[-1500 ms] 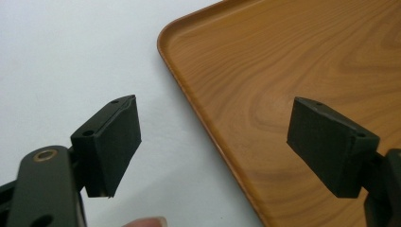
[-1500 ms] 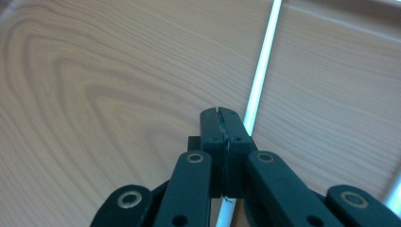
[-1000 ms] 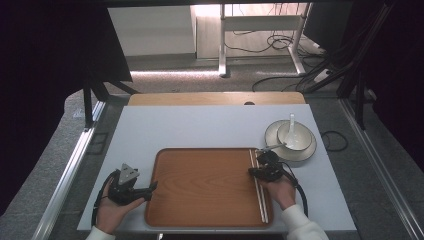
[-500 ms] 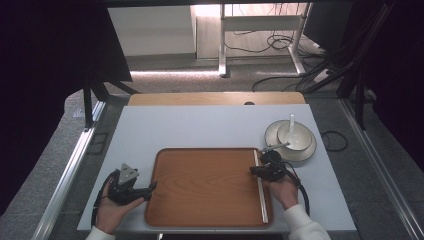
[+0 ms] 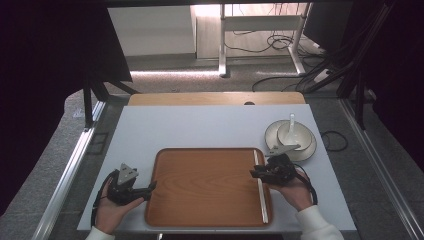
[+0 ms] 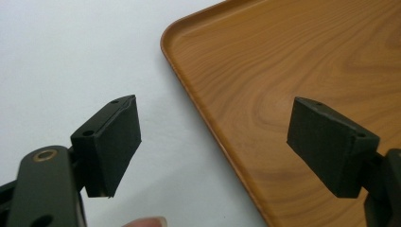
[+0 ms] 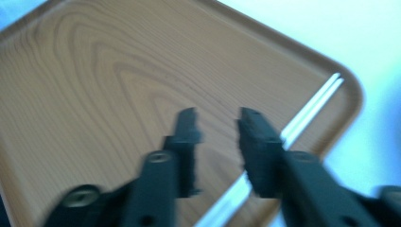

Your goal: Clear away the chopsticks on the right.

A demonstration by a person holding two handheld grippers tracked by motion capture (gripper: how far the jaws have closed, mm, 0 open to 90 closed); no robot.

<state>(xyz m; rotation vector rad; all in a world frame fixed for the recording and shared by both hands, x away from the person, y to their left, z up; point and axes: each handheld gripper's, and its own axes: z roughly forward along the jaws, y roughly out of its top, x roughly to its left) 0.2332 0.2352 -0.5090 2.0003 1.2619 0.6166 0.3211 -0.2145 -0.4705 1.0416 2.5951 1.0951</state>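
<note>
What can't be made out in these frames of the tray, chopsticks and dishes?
- Chopsticks: in the high view, too thin to tell one stick from two; blurred in the right gripper view.
- Right gripper: motion blur; jaws have just been opening, nothing between them.
- Spoon in the bowl: too small to read details.
- Wooden tray: cut off by the left gripper view's edges.

Bright light falls from twelve o'clock onto the white matte tabletop (image 5: 200, 127), while the surroundings at nine and three o'clock sit in deep shadow. The left gripper view is sharp; the right gripper view is smeared, blurring the brown wooden tray (image 7: 108, 80), with the tabletop washed out at two o'clock.
</note>
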